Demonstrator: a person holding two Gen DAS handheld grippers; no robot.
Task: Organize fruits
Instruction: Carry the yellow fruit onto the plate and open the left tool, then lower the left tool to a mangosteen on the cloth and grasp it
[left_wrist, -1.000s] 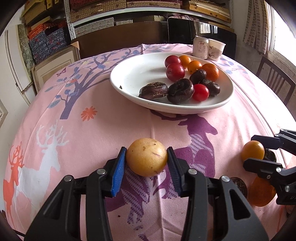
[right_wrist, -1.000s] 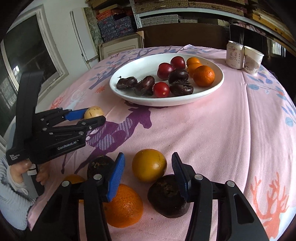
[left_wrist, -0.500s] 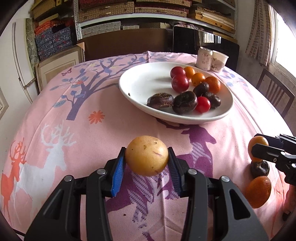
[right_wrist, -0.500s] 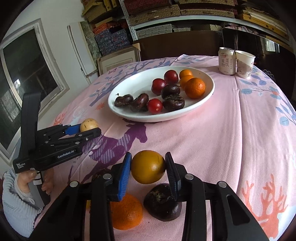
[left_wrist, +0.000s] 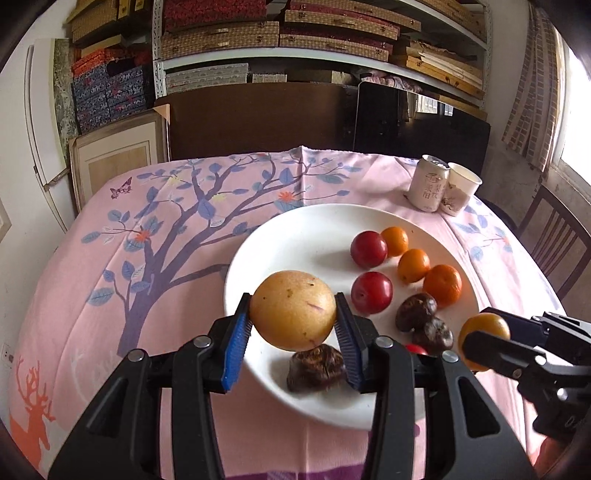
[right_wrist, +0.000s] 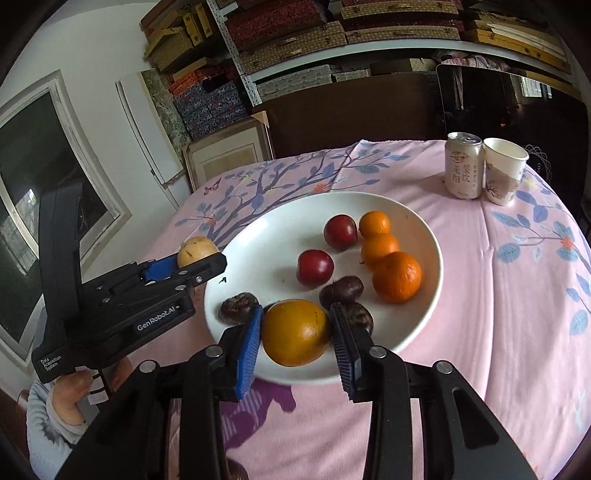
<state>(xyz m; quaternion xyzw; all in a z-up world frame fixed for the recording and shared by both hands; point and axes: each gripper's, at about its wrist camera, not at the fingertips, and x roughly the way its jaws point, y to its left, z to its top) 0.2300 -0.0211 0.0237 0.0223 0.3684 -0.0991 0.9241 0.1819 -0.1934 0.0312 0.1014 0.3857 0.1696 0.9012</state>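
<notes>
My left gripper is shut on a pale yellow round fruit and holds it above the near left part of the white plate. My right gripper is shut on a deep orange-yellow fruit above the plate's near rim. On the plate lie two red plums, three oranges and several dark wrinkled fruits. In the right wrist view the left gripper shows at the plate's left edge; in the left wrist view the right gripper shows at the right.
A drink can and a paper cup stand at the far right of the pink patterned tablecloth. A wooden chair stands to the right. Shelves with boxes fill the back wall.
Both grippers have lifted their fruits off the cloth and carried them forward over the plate. The fruits left on the cloth have dropped out of view.
</notes>
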